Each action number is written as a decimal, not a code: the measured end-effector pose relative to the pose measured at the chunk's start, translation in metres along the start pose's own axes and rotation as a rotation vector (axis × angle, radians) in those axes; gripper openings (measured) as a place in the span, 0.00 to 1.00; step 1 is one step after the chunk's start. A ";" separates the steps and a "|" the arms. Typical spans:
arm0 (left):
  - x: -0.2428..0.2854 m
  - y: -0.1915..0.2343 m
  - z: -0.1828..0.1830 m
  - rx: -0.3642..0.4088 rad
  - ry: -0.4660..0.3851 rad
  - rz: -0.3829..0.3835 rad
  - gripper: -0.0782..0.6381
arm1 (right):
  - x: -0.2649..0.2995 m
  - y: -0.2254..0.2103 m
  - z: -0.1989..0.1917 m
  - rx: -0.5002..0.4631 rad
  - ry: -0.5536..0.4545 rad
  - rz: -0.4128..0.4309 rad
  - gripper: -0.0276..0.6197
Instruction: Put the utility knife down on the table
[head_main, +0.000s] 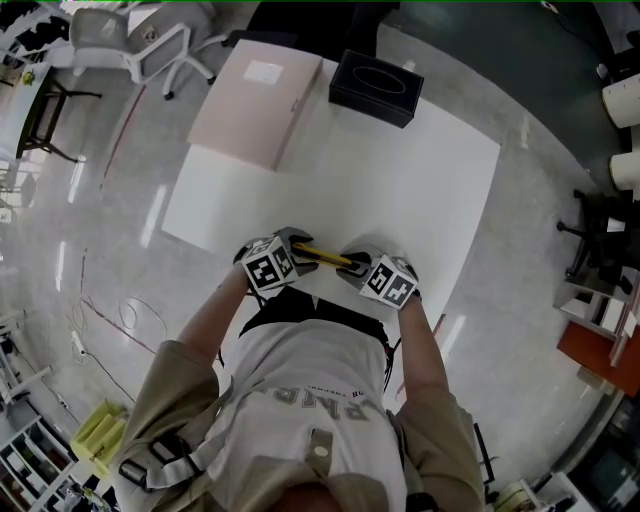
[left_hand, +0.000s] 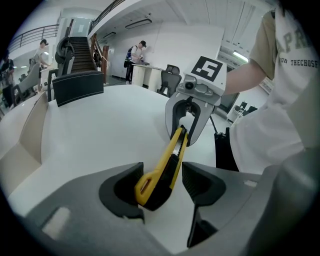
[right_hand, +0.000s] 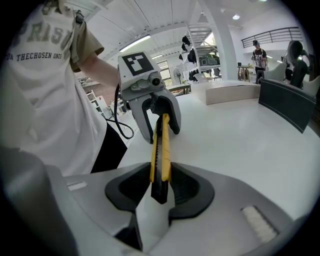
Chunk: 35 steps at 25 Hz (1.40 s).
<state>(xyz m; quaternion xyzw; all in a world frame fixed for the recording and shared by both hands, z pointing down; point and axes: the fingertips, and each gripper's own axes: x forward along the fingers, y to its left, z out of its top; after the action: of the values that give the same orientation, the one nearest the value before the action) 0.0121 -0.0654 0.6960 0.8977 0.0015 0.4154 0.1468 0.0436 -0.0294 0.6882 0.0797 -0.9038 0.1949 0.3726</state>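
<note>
At the near edge of the tabletop: the utility knife (head_main: 325, 256) is hanging between the two grippers, just above the white table (head_main: 400, 190) and, as far as I can tell, not yet lying on it.
Long axis: the knife is running crosswise, roughly parallel to that near edge, with one end pointing toward each gripper.
Right gripper (right_hand: 160, 185): its jaws are clamping the knife's body between the pads and appear to be carrying its whole weight.
Left gripper (left_hand: 162, 187): its jaws are standing apart around the knife's other end. That end is leaning toward one pad while the other pad is standing clear, so no grip is showing.
Hand for the move: the right one is probably doing the lowering, since it alone is holding.
Direction: the bare surface is lying directly beneath the knife, so a short descent looks sufficient.
Open room: bare tabletop is spreading from the knife toward the far edge. The black box (head_main: 376, 88) at that edge and the pale flat box (head_main: 255, 100) at the far left corner are sitting well apart.
Risk: the near edge is lying close, so the knife could be left overhanging it.
</note>
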 end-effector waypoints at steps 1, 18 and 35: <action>0.000 0.000 0.000 0.008 0.006 0.000 0.46 | 0.000 -0.001 -0.001 0.001 0.003 0.000 0.23; 0.000 0.002 -0.004 0.112 0.061 -0.001 0.45 | 0.002 -0.002 0.003 0.019 0.013 0.025 0.23; 0.001 0.004 -0.003 0.116 0.050 0.044 0.44 | 0.000 -0.003 0.004 0.029 0.005 0.042 0.23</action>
<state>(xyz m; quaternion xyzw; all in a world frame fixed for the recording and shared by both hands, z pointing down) 0.0099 -0.0682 0.7000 0.8939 0.0096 0.4399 0.0856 0.0419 -0.0342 0.6862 0.0656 -0.9014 0.2158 0.3697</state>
